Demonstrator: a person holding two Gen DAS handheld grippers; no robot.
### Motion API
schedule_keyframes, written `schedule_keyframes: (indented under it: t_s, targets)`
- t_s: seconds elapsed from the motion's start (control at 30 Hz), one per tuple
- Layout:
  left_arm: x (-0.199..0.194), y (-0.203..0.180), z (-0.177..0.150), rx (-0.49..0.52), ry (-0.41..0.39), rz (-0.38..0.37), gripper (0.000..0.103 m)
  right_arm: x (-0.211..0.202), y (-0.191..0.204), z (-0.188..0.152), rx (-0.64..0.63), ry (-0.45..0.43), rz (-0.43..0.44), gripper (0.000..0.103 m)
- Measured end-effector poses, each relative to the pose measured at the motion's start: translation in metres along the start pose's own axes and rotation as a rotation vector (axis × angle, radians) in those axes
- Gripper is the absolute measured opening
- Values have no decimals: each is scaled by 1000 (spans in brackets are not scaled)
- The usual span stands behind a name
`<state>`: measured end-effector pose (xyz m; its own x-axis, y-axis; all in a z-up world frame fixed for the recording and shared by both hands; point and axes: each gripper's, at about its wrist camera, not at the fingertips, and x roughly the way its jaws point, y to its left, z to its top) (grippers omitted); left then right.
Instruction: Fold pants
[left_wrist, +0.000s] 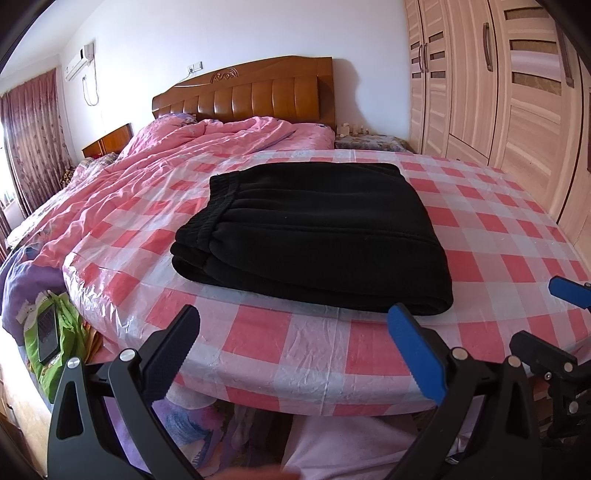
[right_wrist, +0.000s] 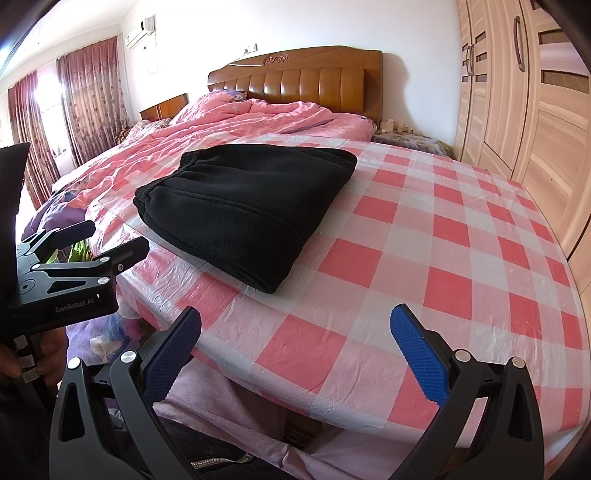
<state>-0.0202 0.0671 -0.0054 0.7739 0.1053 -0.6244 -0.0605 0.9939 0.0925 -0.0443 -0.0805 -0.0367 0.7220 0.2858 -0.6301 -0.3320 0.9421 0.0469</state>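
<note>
Blue-padded left claw (left_wrist: 293, 349) sat nearest the lens, fingers spread wide, nothing between them, hovering at the near edge of the surface (left_wrist: 288, 343). Right claw (right_wrist: 295, 349) same story: fingers spread wide and empty, also over the near rim. Each claw showed up in the other's view: right one poking in at the right edge of the left wrist view, left one at the left edge of the right wrist view, with a hand (right_wrist: 22, 354) gripping its handle. Pale lilac trouser legs (right_wrist: 229, 413) of the person were visible below the surface rim. Surface was round, covered in a red-and-white check plastic cloth (right_wrist: 454, 258), wrinkled and glossy. Black pants (left_wrist: 314, 236) lay on the cloth, folded into a compact stack, elastic waistband to the left, fold edge toward the claws, clear of both claws. In the right wrist view the pants (right_wrist: 243, 210) sat left of centre. Green bag (left_wrist: 55, 343) with a dark phone-like item on it lay low left beside the surface. Behind: bed with a rumpled pink duvet (left_wrist: 192, 155), brown wooden headboard (left_wrist: 255, 96), light wood wardrobe (left_wrist: 498, 85) at right, dark red curtains (left_wrist: 33, 136) at left, wall AC unit (left_wrist: 79, 61) above them.
</note>
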Motion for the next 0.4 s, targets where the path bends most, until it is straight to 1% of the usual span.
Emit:
schedule_keyframes:
  t_s: [0.13, 0.3, 0.4]
  targets:
    - [0, 2, 0, -13, 0, 10, 102, 1, 0, -1, -1, 1, 3, 99]
    - [6, 3, 0, -28, 28, -5, 102, 1, -1, -1, -2, 2, 4, 99]
    - [6, 3, 0, -31, 29, -9, 101, 1, -1, 0, -1, 2, 3, 99]
